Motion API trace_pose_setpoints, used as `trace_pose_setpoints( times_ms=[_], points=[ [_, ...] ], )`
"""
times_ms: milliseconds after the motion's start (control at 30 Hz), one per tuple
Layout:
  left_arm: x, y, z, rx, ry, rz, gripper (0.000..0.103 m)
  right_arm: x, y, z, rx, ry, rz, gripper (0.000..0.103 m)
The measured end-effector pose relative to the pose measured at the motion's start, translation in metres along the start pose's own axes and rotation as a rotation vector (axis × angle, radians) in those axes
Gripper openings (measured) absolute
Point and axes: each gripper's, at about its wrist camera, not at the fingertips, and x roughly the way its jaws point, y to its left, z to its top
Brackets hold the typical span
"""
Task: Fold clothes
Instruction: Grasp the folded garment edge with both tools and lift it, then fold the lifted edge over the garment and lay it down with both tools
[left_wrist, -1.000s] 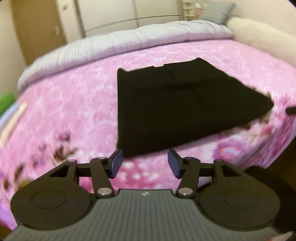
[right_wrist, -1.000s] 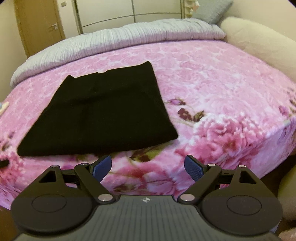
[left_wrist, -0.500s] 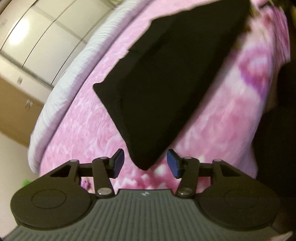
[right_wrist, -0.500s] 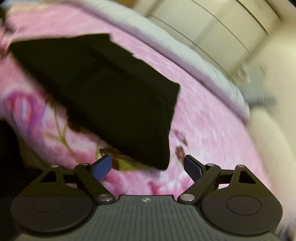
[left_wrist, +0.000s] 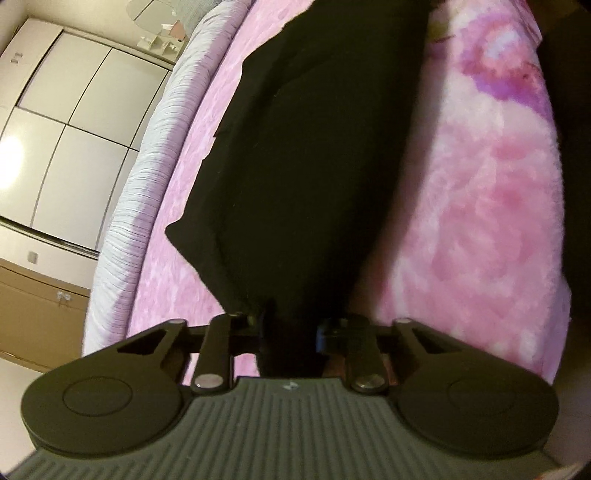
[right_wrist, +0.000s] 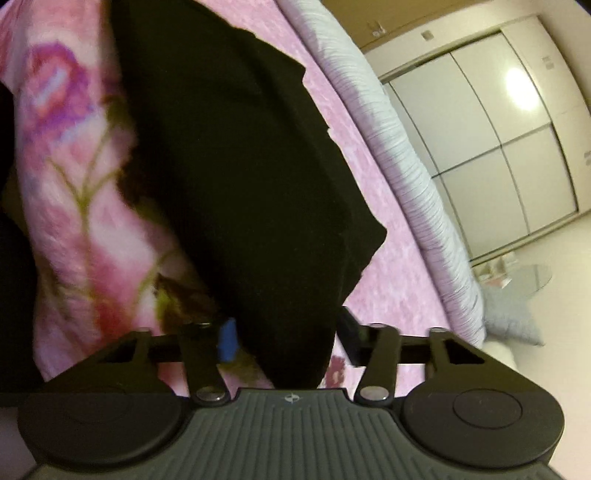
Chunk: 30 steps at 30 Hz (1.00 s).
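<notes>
A folded black garment lies on the pink floral bedspread. In the left wrist view my left gripper has its jaws narrowed around the garment's near left corner, with cloth bunched between them. In the right wrist view the same garment fills the middle. My right gripper straddles its near right corner; the blue pad on one finger shows a gap to the cloth, so the jaws stand partly open.
A grey striped quilt runs along the bed's far side. White wardrobe doors and a wooden door stand behind. A grey pillow lies at the bed's end. The bed edge drops off beside the garment.
Both grippers rolled sideways and moved in onto the garment's near corners. The left jaws closed on the cloth. The right jaws narrowed around the other corner.
</notes>
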Motion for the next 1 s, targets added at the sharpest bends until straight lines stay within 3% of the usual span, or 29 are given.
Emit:
trace_pose_setpoints(
  times_ms=[33,200,467,733,867,1000],
  points=[
    [-0.001,0.004,-0.001,-0.020,-0.004,-0.011,0.016,0.005,0.001,0.001,-0.020,0.005,0.005,0.017],
    [-0.011,0.015,-0.003,-0.073,-0.016,-0.060,0.009,0.004,-0.010,0.003,-0.003,-0.009,0.043,0.009],
    [-0.065,0.029,-0.002,-0.169,-0.053,-0.109,0.008,-0.041,-0.037,0.005,0.082,-0.023,0.121,0.008],
    [-0.164,-0.004,-0.016,-0.240,-0.046,-0.158,0.008,-0.130,-0.023,-0.012,0.119,-0.008,0.266,0.008],
    [-0.181,0.013,-0.014,-0.249,-0.052,-0.169,0.009,-0.162,-0.019,-0.014,0.134,-0.021,0.340,0.008],
    [-0.181,0.054,-0.001,-0.249,-0.093,-0.151,0.011,-0.169,-0.060,-0.005,0.216,-0.084,0.349,0.008]
  ],
)
